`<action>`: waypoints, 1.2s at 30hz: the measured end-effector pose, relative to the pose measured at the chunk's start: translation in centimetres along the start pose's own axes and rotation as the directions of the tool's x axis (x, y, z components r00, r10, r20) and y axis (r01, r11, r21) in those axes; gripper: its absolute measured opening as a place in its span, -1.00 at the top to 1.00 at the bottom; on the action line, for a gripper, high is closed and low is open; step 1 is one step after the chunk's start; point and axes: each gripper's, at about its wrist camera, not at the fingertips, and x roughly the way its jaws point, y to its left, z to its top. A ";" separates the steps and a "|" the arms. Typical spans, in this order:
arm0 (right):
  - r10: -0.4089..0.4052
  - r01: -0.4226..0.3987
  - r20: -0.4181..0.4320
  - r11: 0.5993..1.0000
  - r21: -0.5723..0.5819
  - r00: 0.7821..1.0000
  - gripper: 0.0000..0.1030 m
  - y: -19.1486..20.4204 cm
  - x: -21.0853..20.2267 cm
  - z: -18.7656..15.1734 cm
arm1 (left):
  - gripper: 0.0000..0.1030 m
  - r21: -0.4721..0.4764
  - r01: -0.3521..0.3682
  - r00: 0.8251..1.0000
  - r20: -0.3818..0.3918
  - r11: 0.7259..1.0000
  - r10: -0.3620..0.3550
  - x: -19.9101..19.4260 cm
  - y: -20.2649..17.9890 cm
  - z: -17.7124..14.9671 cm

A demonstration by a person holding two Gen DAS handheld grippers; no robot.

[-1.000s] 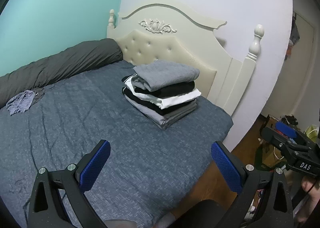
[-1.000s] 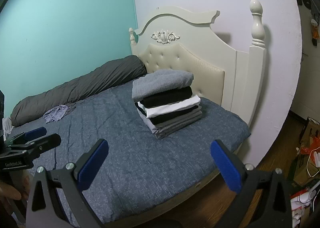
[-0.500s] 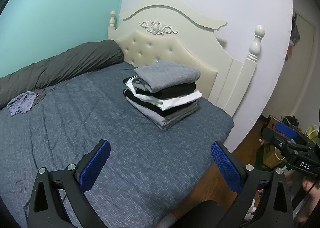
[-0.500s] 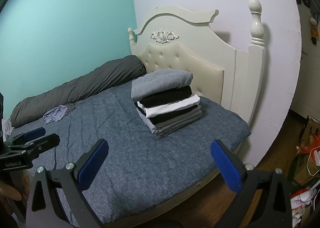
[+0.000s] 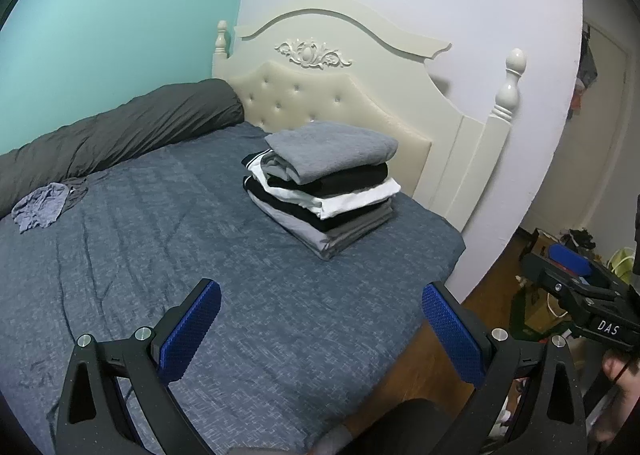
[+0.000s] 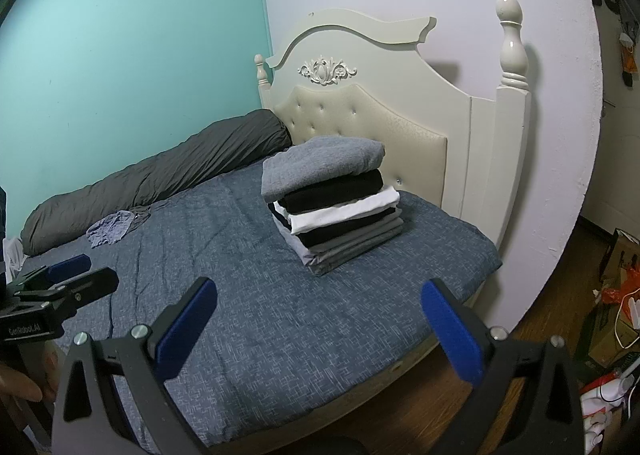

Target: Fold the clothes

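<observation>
A neat stack of folded clothes (image 5: 326,187) (image 6: 334,201), grey on top, then black, white and grey layers, rests on the blue-grey bed (image 5: 180,255) (image 6: 248,295) near the headboard. A crumpled lavender garment (image 5: 40,207) (image 6: 110,229) lies loose by the dark rolled duvet. My left gripper (image 5: 320,319) hovers open above the bed's near part, nothing between its blue pads. My right gripper (image 6: 318,319) is likewise open and empty, well short of the stack. Each gripper shows in the other's view: the right gripper (image 5: 580,295) at the right edge, the left gripper (image 6: 56,291) at the left edge.
A cream headboard (image 5: 340,67) with posts backs the bed. A dark grey rolled duvet (image 5: 112,135) (image 6: 160,179) lies along the teal wall. Wooden floor (image 6: 552,295) with boxes and clutter (image 6: 616,319) lies right of the bed. A hand (image 5: 620,375) holds the other gripper's handle.
Both views have shifted very slightly; the stack and the loose garment lie as before. Both grippers stay open.
</observation>
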 end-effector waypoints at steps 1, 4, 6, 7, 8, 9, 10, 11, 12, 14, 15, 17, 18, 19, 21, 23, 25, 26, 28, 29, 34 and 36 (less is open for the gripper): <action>0.000 0.000 -0.001 1.000 0.000 1.000 -0.99 0.0 0.0 0.0 | -0.99 -0.001 -0.001 1.000 0.001 1.000 0.001 0.0 0.0 0.0; -0.001 0.001 -0.002 1.000 0.002 1.000 -0.99 -0.1 0.0 -0.1 | -0.99 -0.005 -0.005 1.000 0.005 1.000 0.005 0.0 0.1 -0.1; -0.001 0.001 -0.004 1.000 0.003 1.000 -0.99 -0.2 0.0 -0.1 | -0.99 -0.008 -0.004 1.000 0.007 1.000 0.004 0.0 0.2 -0.1; 0.000 0.000 -0.005 1.000 0.004 1.000 -0.99 -0.1 0.1 -0.1 | -0.99 -0.008 -0.006 1.000 0.007 1.000 0.006 0.0 0.3 -0.1; 0.000 0.000 -0.005 1.000 0.004 1.000 -0.99 -0.1 0.1 -0.1 | -0.99 -0.009 -0.007 1.000 0.007 1.000 0.007 -0.1 0.3 -0.1; 0.000 0.000 -0.006 1.000 0.004 1.000 -0.99 -0.1 0.1 -0.1 | -0.99 -0.009 -0.007 1.000 0.007 1.000 0.007 -0.1 0.4 -0.1; 0.000 0.000 -0.006 1.000 0.003 1.000 -0.99 -0.1 0.1 -0.1 | -0.99 -0.010 -0.009 1.000 0.007 1.000 0.009 -0.1 0.4 0.0; 0.000 0.000 -0.006 1.000 0.003 1.000 -0.99 -0.1 0.1 -0.1 | -0.99 -0.011 -0.008 1.000 0.008 1.000 0.008 -0.1 0.4 0.0; 0.000 0.000 -0.006 1.000 0.004 1.000 -0.99 -0.1 0.0 -0.1 | -0.99 -0.012 -0.005 1.000 0.009 1.000 0.005 -0.1 0.5 0.0; 0.000 0.000 -0.005 1.000 0.005 1.000 -0.99 -0.1 0.0 0.0 | -0.99 -0.013 -0.005 1.000 0.006 1.000 0.005 -0.1 0.5 0.0; 0.000 0.000 -0.005 1.000 0.005 1.000 -0.99 -0.1 0.0 0.0 | -0.99 -0.013 -0.003 1.000 0.005 1.000 0.003 -0.1 0.6 0.0; 0.001 -0.001 -0.006 1.000 0.006 1.000 -0.99 -0.1 0.0 -0.1 | -0.99 -0.012 -0.001 1.000 0.005 1.000 0.001 -0.1 0.6 0.0; 0.001 -0.001 -0.007 1.000 0.006 1.000 -0.99 -0.2 0.0 -0.1 | -0.99 -0.013 0.001 1.000 0.003 1.000 -0.001 -0.1 0.6 0.0; 0.000 0.000 -0.008 1.000 0.007 1.000 -0.99 -0.2 0.0 -0.1 | -0.99 -0.014 0.005 1.000 0.001 1.000 -0.005 0.0 0.6 0.0; -0.001 0.001 -0.009 1.000 0.009 1.000 -0.99 -0.2 0.0 -0.1 | -0.99 -0.014 0.014 1.000 -0.001 1.000 -0.014 0.0 0.6 0.0; -0.001 0.001 -0.008 1.000 0.009 1.000 -0.99 -0.2 0.0 -0.1 | -0.99 -0.011 0.015 1.000 -0.001 1.000 -0.015 0.0 0.5 0.0; 0.000 0.000 -0.008 1.000 0.009 1.000 -0.99 -0.1 0.0 0.0 | -0.99 -0.009 0.015 1.000 0.002 1.000 -0.015 0.0 0.4 0.0; 0.001 -0.001 -0.008 1.000 0.009 1.000 -0.99 -0.1 0.1 0.0 | -0.99 -0.009 0.015 1.000 0.001 1.000 -0.015 0.1 0.4 0.1; 0.002 -0.002 -0.008 1.000 0.008 1.000 -0.99 0.0 0.1 0.0 | -0.99 -0.011 0.016 1.000 -0.002 1.000 -0.016 0.1 0.3 0.1; 0.002 -0.002 -0.008 1.000 0.008 1.000 -0.99 0.0 0.1 0.0 | -0.99 -0.010 0.014 1.000 -0.003 1.000 -0.014 0.1 0.3 0.1; 0.005 -0.005 -0.010 1.000 0.009 1.000 -0.99 -0.1 0.2 -0.1 | -0.99 -0.016 0.017 1.000 -0.004 1.000 -0.017 0.2 0.3 0.1; 0.004 -0.004 -0.010 1.000 0.010 1.000 -0.99 -0.1 0.2 -0.1 | -0.99 -0.022 0.018 1.000 -0.002 1.000 -0.019 0.2 0.5 0.1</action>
